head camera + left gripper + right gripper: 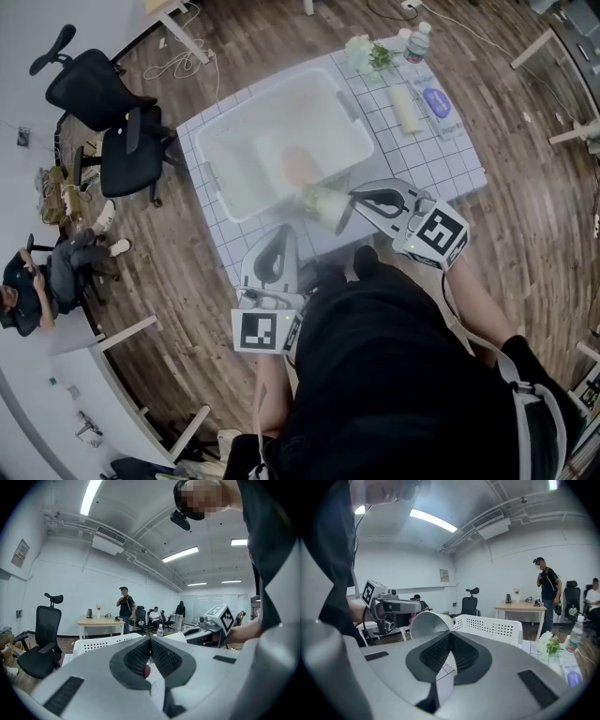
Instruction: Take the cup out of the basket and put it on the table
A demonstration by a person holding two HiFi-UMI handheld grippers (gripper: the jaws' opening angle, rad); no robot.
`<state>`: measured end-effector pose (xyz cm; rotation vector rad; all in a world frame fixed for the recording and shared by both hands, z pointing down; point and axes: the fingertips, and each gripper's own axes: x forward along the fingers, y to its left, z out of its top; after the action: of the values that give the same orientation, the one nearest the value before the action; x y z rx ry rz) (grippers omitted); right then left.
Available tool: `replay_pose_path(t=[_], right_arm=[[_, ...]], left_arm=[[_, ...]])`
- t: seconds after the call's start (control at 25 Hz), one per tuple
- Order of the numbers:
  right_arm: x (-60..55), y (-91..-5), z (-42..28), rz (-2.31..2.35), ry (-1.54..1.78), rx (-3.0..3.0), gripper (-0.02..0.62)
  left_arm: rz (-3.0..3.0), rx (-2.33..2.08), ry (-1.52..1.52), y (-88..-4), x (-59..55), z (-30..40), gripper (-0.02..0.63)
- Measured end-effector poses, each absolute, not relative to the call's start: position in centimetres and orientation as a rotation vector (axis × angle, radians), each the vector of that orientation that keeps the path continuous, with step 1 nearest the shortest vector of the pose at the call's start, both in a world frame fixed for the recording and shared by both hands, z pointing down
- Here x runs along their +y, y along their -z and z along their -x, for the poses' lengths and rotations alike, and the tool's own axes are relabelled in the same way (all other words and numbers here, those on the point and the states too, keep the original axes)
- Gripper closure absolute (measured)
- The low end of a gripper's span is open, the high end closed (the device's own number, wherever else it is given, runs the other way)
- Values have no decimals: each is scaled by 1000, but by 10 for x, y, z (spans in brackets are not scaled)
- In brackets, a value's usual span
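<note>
Right gripper [351,202] fingers clenched on the rim of the pale plastic cup [322,200], which is lifted and tilted at the near edge of the white perforated plastic basket [211,183]. Not yet on the grid-patterned desk [441,159]. Left gripper [150,640] fingers clenched, empty.

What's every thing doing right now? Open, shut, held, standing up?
Pale round cup: held, tipped on its side.
Right gripper: shut on the cup's rim.
Left gripper: shut, empty.
White plastic basket: open-topped, something orange inside.
Clear plastic bottle: upright, cap on.
</note>
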<state>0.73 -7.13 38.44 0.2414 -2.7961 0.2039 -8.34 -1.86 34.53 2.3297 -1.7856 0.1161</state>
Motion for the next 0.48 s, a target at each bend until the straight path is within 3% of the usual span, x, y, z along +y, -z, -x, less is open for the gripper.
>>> replay_pose_path(t=[0.48], right_arm=[[-69, -420, -48, -137, -320, -2788, 577]], left_arm=[[-2111, -1930, -82, -360, -7, 68, 597]])
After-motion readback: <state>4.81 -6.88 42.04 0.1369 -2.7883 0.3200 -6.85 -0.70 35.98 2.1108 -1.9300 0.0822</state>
